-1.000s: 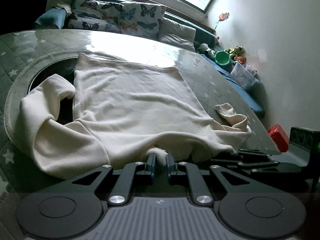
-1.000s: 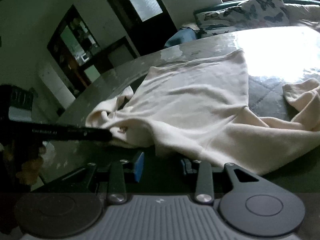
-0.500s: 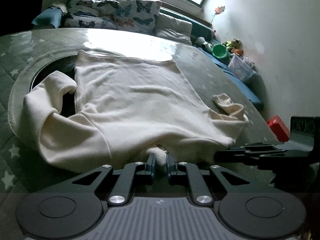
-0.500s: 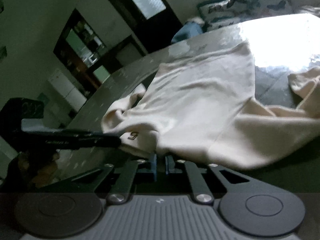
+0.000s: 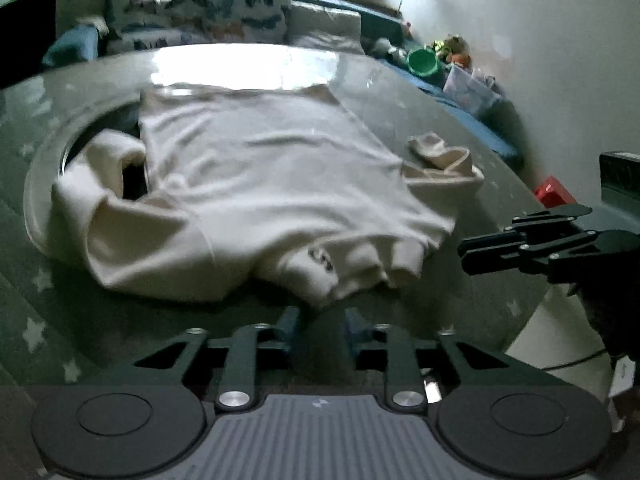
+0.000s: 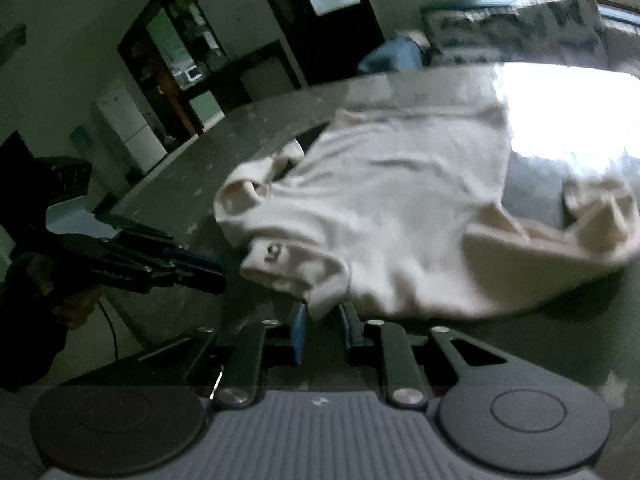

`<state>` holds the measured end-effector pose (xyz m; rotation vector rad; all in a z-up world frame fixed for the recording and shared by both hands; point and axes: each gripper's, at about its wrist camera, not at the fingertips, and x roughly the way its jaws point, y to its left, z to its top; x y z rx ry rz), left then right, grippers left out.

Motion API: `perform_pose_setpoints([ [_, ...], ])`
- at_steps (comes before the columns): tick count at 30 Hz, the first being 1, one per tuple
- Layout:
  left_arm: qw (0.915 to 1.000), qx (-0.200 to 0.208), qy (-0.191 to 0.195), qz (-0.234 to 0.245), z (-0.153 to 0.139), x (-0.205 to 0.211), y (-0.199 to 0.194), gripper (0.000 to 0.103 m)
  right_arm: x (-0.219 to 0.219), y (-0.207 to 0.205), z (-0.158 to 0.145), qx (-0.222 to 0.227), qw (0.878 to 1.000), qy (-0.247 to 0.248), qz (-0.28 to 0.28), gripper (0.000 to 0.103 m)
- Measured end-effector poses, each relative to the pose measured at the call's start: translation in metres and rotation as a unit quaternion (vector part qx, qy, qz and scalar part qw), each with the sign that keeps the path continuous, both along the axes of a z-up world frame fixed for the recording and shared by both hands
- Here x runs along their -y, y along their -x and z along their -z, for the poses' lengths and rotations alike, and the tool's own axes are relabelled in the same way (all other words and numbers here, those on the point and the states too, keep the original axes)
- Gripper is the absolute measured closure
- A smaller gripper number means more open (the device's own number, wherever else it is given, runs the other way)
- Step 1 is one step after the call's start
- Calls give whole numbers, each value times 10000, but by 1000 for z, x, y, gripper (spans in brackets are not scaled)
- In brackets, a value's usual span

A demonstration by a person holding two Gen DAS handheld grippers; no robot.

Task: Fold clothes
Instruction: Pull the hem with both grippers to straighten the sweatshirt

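**Cream sweatshirt spread on a round table, both grippers parting at its near edge**

A large round table (image 5: 420,92), covered with a green quilted cloth printed with pale stars, fills most of both wrist views. Its far side shines with glare from a window.

Spread across the middle of it is a cream long-sleeved sweatshirt (image 5: 272,176), body lying fairly flat with soft wrinkles, the neck end bunched toward the near edge. 1 sleeve (image 5: 100,184) curls in a loop on the left of the left wrist view; the other sleeve (image 5: 440,156) lies crumpled on the right, its cuff turned up.

Behind the table runs a blue sofa with butterfly-print cushions (image 5: 208,12). A green bowl (image 5: 422,60) sits among toys by the wall.

The left gripper (image 5: 320,320) points down at the rolled collar; its jaws are opening, standing apart, with the collar's tip just ahead of the gap and no pad pressing on it. The right gripper (image 6: 322,322) is likewise opening: a fold of cream cloth hangs into the gap between its 2 fingers, though the pads look clear of it.
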<state>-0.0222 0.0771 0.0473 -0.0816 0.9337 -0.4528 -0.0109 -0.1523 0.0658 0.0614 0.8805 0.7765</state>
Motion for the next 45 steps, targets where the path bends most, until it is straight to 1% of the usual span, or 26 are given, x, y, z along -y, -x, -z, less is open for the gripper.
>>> perform_pose_setpoints([
  [1, 10000, 58, -57, -14, -1, 2, -1, 56, -2, 0, -2, 120, 9999, 72, -25, 67],
  [2, 9999, 105, -114, -25, -1, 5, -2, 56, -5, 0, -4, 240, 9996, 144, -50, 63],
  [5, 9997, 25, -200, -107, 5, 11, -9, 56, -16, 1, -7, 563, 9976, 359, -198, 61],
  [7, 9996, -72, -211, -186, 11, 14, -13, 57, -27, 3, -5, 728, 9958, 460, -309, 56],
  [9, 9993, -124, -270, -239, 16, 17, -15, 59, -37, 5, 0, 876, 9935, 610, -392, 56],
  [11, 9991, -109, -295, -288, 17, 19, -15, 80, -48, 8, 7, 1109, 9888, 911, -417, 58],
  [12, 9990, -106, -293, -308, 17, 19, -15, 82, -53, 10, 11, 1232, 9856, 1079, -414, 60],
  [14, 9989, -88, -294, -350, 17, 19, -16, 90, -58, 12, 16, 1353, 9813, 1298, -430, 66],
  [16, 9989, -94, -264, -373, 15, 18, -17, 96, -59, 14, 17, 1381, 9800, 1354, -467, 89],
  [17, 9990, -111, -224, -360, 14, 16, -16, 97, -59, 15, 18, 1384, 9798, 1363, -482, 91],
  [21, 9997, -156, -90, -191, 8, 14, -8, 97, -51, 19, 9, 1336, 9812, 1270, -567, 100],
  [23, 9997, -223, -21, -79, 7, 13, -3, 97, -47, 22, 7, 1181, 9832, 1220, -671, 101],
  [25, 9995, -289, -111, -5, 9, 12, 1, 97, -45, 25, 6, 1057, 9831, 1229, -845, 101],
  [27, 9992, -351, -182, 36, 12, 10, 3, 97, -43, 27, 4, 1003, 9842, 1148, -905, 100],
  [29, 9989, -452, -90, 120, 13, 8, 5, 97, -40, 26, 0, 961, 9860, 1017, -902, 99],
  [31, 9991, -359, -140, 196, 9, 9, 9, 96, -38, 20, -6, 1052, 9879, 882, -725, 98],
  [33, 9992, -169, -284, 227, 1, 10, 11, 95, -37, 12, -11, 1129, 9891, 773, -543, 96],
  [35, 9993, 0, -309, 188, -8, 9, 8, 93, -41, 0, -10, 1200, 9890, 786, -372, 94],
  [36, 9994, 67, -308, 154, -11, 8, 7, 92, -44, -7, -6, 1240, 9884, 830, -295, 94],
  [38, 9993, 193, -302, 67, -17, 8, 0, 83, -51, -20, 3, 1158, 9893, 857, -245, 94],
  [40, 9991, 326, -266, -11, -19, 10, -8, 82, -58, -28, 14, 1043, 9906, 855, -241, 94],
  [42, 9993, 333, -175, -62, -17, 13, -18, 82, -63, -30, 24, 947, 9916, 842, -272, 94],
  [43, 9993, 334, -128, -63, -14, 16, -23, 82, -64, -28, 27, 920, 9919, 826, -308, 92],
  [45, 9995, 285, -111, -39, -7, 21, -30, 82, -65, -22, 31, 966, 9909, 855, -384, 91],
])
